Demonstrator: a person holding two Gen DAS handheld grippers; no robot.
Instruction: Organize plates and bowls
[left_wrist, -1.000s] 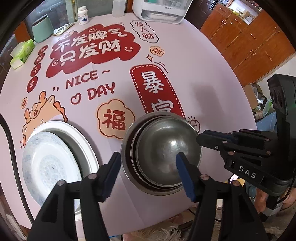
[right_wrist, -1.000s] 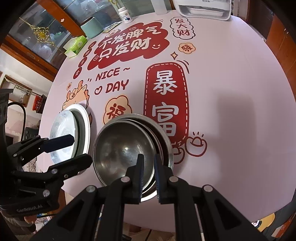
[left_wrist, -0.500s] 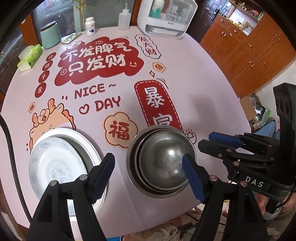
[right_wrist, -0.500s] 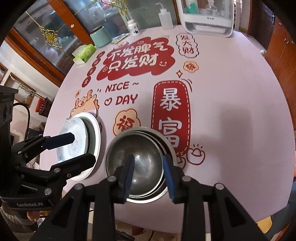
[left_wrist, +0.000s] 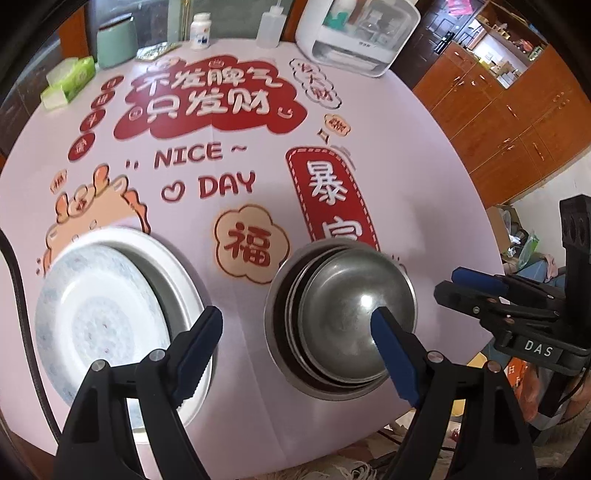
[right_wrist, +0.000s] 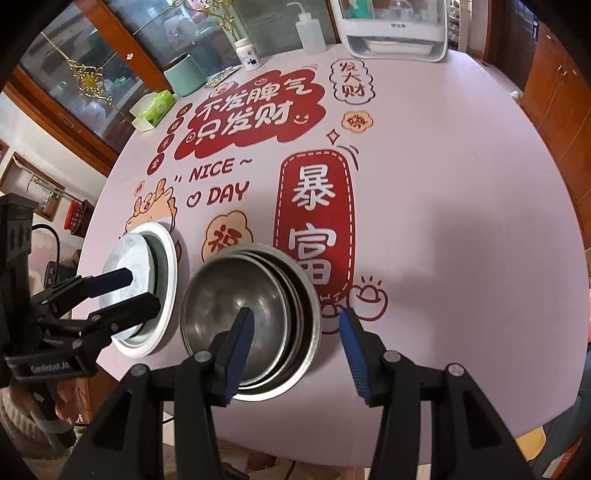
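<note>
The round table (right_wrist: 461, 192), covered in a pink printed cloth, is lying bare across its middle and right, with clutter only along its far edge. The stack of white plates (left_wrist: 110, 314) is sitting at the near edge, and the nested steel bowls (left_wrist: 340, 317) are sitting just beside it, mouths up. The left gripper (left_wrist: 295, 343) is angling steeply down, its jaws having just been opening wide with nothing pressed between them. The right gripper (right_wrist: 295, 343) is likewise pointing down over the bowls' rim, its jaws having just been opening, touching nothing.
</note>
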